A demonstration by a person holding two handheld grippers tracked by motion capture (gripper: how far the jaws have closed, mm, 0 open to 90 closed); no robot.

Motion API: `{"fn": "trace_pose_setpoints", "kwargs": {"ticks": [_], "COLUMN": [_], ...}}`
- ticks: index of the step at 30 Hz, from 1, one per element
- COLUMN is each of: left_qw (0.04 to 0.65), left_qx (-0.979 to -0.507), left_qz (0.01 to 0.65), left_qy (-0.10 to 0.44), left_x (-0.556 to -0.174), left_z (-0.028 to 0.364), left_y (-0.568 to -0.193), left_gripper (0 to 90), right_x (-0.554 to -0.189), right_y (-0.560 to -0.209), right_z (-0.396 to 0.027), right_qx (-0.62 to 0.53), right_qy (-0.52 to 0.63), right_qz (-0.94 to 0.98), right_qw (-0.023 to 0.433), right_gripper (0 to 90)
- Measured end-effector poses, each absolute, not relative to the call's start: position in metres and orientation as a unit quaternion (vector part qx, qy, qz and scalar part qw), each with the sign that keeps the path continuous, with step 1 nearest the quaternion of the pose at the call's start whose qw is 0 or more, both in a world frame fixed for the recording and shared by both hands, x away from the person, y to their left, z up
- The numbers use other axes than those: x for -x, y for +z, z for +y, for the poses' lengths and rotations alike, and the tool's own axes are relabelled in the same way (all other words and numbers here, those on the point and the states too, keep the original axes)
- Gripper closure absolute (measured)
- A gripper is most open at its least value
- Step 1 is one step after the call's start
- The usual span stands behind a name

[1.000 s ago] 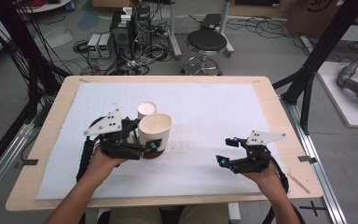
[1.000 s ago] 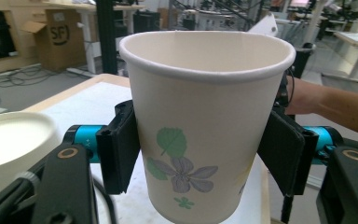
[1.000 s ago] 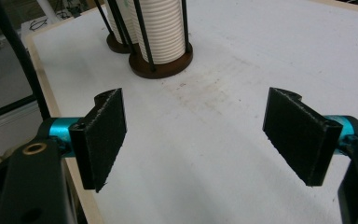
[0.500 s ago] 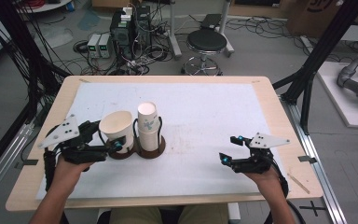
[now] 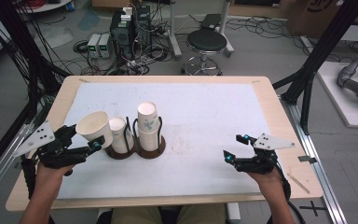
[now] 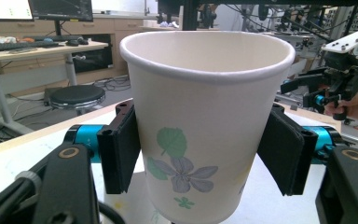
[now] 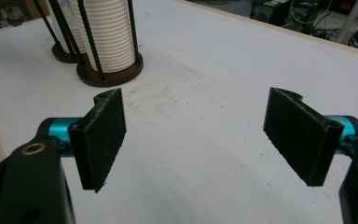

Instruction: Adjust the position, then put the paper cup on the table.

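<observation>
A white paper cup [image 5: 93, 127] with a leaf and flower print [image 6: 205, 121] sits between the pads of my left gripper [image 5: 86, 137] [image 6: 205, 154], which is shut on its sides. It hangs upright just left of a brown two-post cup holder [image 5: 142, 150]. The holder carries a short stack of cups [image 5: 118, 135] and a taller stack [image 5: 148, 122]. My right gripper [image 5: 235, 148] [image 7: 200, 135] rests low over the table's right side, open, with nothing between its pads [image 7: 100, 135]. In the right gripper view the ribbed cup stacks [image 7: 107, 32] stand at the upper left.
A white sheet [image 5: 205, 121] covers the wooden table [image 5: 279, 112]. From the left gripper view, the other hand and its gripper [image 6: 340, 84] are visible at the far right. A stool [image 5: 206, 43], cables and equipment stand on the floor beyond the far edge.
My left gripper has carried the paper cup leftward, from in front of the taller stack to the left of the holder. The right gripper has stayed put.
</observation>
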State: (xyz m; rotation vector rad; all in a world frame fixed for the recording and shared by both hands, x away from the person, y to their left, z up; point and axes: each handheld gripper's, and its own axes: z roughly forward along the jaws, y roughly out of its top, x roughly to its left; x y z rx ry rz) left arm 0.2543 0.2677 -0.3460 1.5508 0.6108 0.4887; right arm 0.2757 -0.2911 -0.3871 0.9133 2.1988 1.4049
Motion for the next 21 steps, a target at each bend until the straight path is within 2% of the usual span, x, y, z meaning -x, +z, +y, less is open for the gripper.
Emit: {"fn": "trace_pose_setpoints", "kwargs": {"ticks": [21], "left_qw": [0.656], "left_qx": [-0.658], "left_qz": [0.288], "left_qy": [0.233], "left_x": [-0.255], "left_z": [0.295], "left_y": [-0.341], "left_gripper": [34.5], "right_x": [-0.278], "right_y": [-0.388], "right_z": [-0.288], "right_qx": [-0.325], "right_qy": [0.494], "right_qz": [0.784], "right_qw": [0.187], "right_gripper": [21.7]}}
